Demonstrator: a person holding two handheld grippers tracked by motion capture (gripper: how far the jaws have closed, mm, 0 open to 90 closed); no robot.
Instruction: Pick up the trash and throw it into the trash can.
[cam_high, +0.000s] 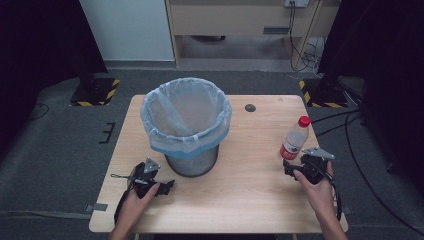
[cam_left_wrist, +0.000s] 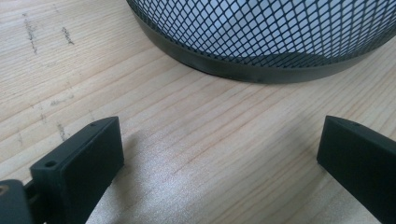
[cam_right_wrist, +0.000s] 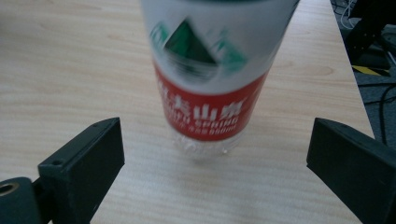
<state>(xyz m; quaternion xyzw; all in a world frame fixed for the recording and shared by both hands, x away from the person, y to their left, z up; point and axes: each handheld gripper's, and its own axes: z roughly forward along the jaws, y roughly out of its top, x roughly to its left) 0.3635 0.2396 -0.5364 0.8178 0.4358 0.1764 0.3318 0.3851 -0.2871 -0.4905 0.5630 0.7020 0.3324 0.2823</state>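
The left hand (cam_high: 134, 200) rests on the near-left part of the wooden table (cam_high: 250, 195) and holds the left gripper (cam_high: 167, 186), which lies low on the tabletop with its grey three-cornered plate (cam_high: 151, 165) facing up. In the left gripper view its two black jaws stand wide apart with nothing but bare wood grain between them; they point at the base ring of the wire-mesh waste bin (cam_left_wrist: 261, 37), which is near but not touching. The waste bin (cam_high: 192, 162) stands upright left of the table's centre, lined with a translucent bag (cam_high: 186, 117) whose edge is folded down over the rim. A small dark round disc (cam_high: 250, 108) sits in the tabletop beyond the bin, toward the far edge. Toward the right edge, a plastic bottle (cam_high: 294, 140) with a red cap (cam_high: 304, 121) and a red label stands upright. The right gripper (cam_high: 289, 170), held in the right hand (cam_high: 316, 181), sits just in front of the bottle. In the right gripper view the jaws are spread wide, flanking the bottle (cam_right_wrist: 212, 70) on both sides without contact; the bottle is slightly blurred.
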